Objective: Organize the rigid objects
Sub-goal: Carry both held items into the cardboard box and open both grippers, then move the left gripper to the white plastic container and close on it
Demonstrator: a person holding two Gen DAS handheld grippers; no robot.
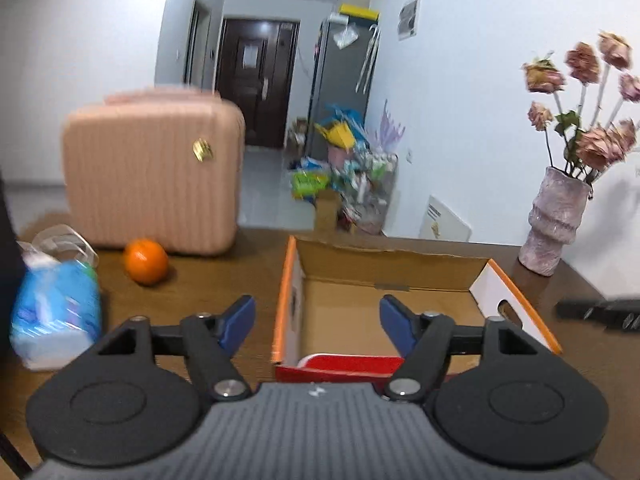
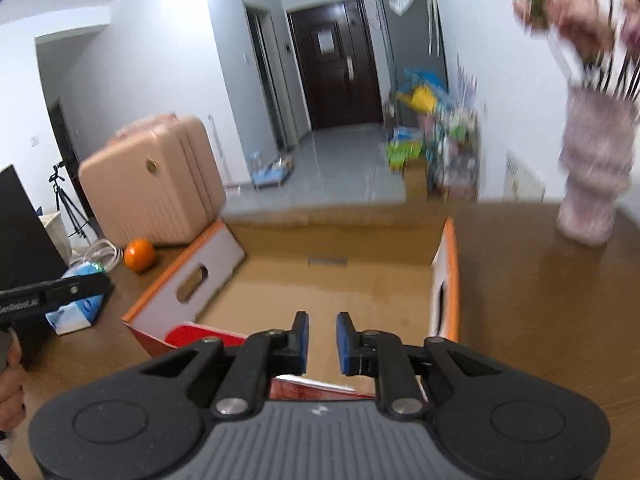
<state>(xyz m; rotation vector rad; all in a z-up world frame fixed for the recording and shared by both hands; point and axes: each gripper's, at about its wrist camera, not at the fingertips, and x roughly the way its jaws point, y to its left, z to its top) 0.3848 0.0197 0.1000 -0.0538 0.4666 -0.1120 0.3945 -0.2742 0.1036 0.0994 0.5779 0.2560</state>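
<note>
An open cardboard box (image 1: 384,280) with orange-edged white flaps sits on the brown table; it also shows in the right wrist view (image 2: 320,280). Its inside looks bare. My left gripper (image 1: 316,320) is wide open and empty above the box's near left corner. My right gripper (image 2: 322,344) is open by a narrow gap and empty, over the box's near edge. An orange (image 1: 145,261) lies on the table left of the box, and shows in the right wrist view (image 2: 139,255). A blue-and-white tissue pack (image 1: 56,316) lies at the far left.
A pink suitcase-style case (image 1: 152,172) stands behind the orange. A vase of dried pink flowers (image 1: 556,220) stands at the table's right back corner. The other gripper's black body (image 2: 52,292) shows at left. A white cable (image 2: 102,252) lies by the case.
</note>
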